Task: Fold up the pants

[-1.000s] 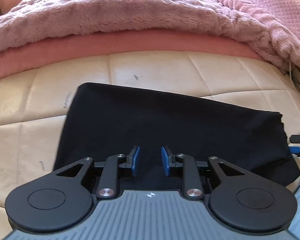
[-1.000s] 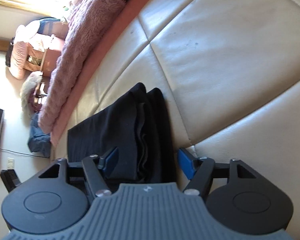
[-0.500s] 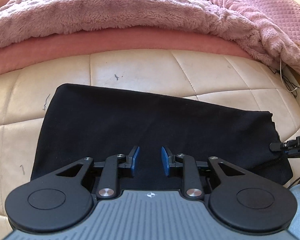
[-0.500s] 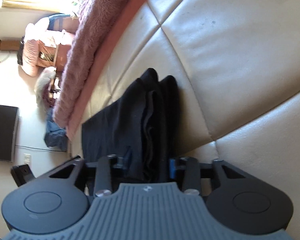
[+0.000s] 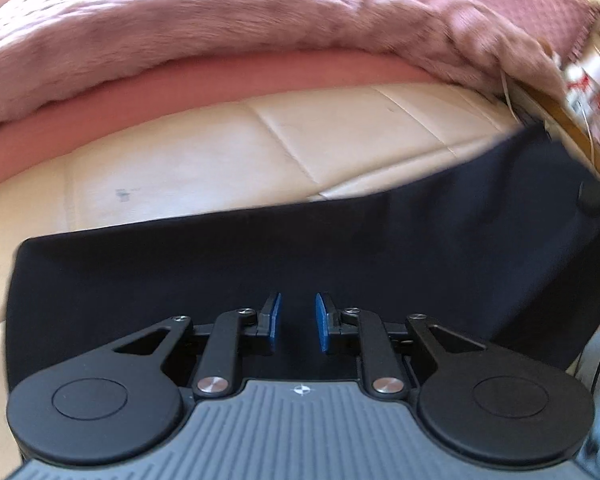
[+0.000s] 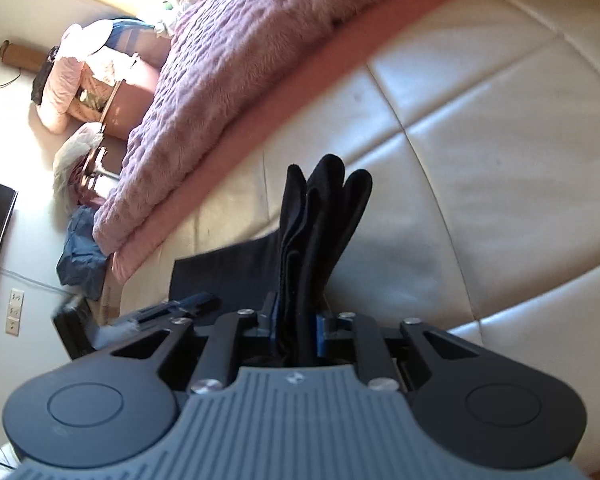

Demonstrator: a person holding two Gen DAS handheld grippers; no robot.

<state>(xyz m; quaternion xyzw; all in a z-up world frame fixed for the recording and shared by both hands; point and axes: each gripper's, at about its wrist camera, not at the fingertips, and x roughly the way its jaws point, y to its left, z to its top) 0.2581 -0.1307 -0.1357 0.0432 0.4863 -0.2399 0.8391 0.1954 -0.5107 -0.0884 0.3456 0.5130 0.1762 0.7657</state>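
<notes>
The black pants (image 5: pixel 300 264) lie as a long folded band across the cream quilted leather surface (image 5: pixel 220 160). Their left end is squared off and flat, and their right end is raised off the surface and blurred. The cloth is plain, dark and matte, with no visible seams or pockets in the left wrist view.

The left gripper (image 5: pixel 298 322) hovers just above the near edge of the pants. Its blue-padded fingers (image 5: pixel 275 316) stand apart with a narrow gap and nothing between them.

In the right wrist view the right gripper (image 6: pixel 296 330) is clenched on the end of the pants (image 6: pixel 320 232). Several stacked layers stand up from between the fingers (image 6: pixel 321 330) in three rounded lobes, and the rest of the garment trails down and left onto the leather surface (image 6: pixel 480 160), casting a soft shadow to its right.

Behind the pants a fluffy pink blanket (image 5: pixel 220 40) lies over a salmon-coloured sheet edge (image 5: pixel 180 92).
</notes>
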